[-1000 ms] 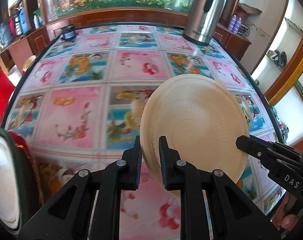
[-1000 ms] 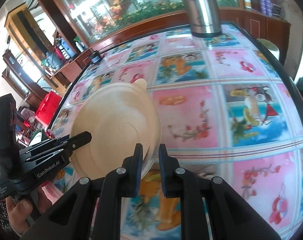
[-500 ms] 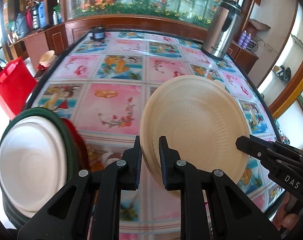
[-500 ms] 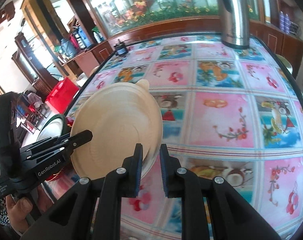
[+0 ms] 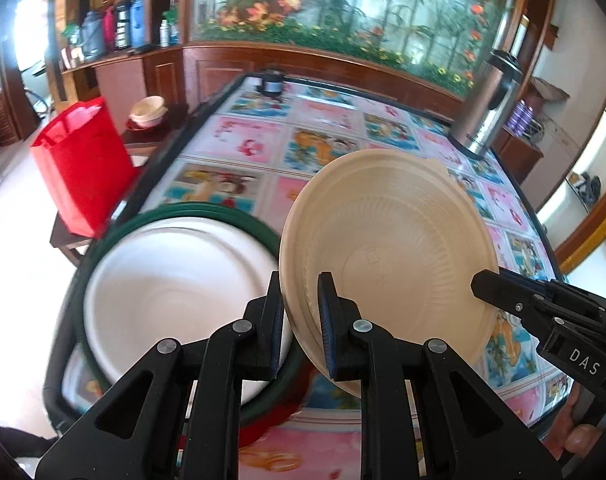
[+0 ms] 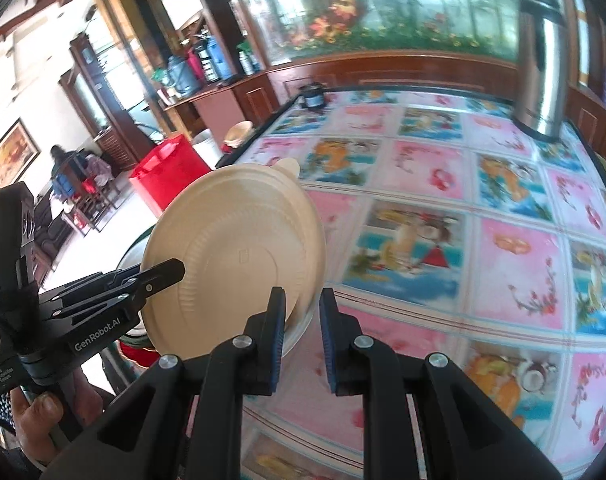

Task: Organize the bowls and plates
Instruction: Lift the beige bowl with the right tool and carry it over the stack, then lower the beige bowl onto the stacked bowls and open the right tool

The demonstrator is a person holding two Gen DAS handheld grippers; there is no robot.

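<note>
A: Both hands have carried the beige ribbed plastic plate (image 5: pixel 387 248) toward the desk's near-left corner; the stack of white bowl in green-rimmed dish (image 5: pixel 175 288) now sits just beside it.

B: Grip?

A: Left tool (image 5: pixel 301 320) and right tool (image 6: pixel 301 324) each pinch opposite rim edges, plate tilted, airborne. Stacking looks next.

B: View differences?

A: Left wrist shows the stack fully; right wrist barely, but shows the free desk (image 6: pixel 483 240).
</note>
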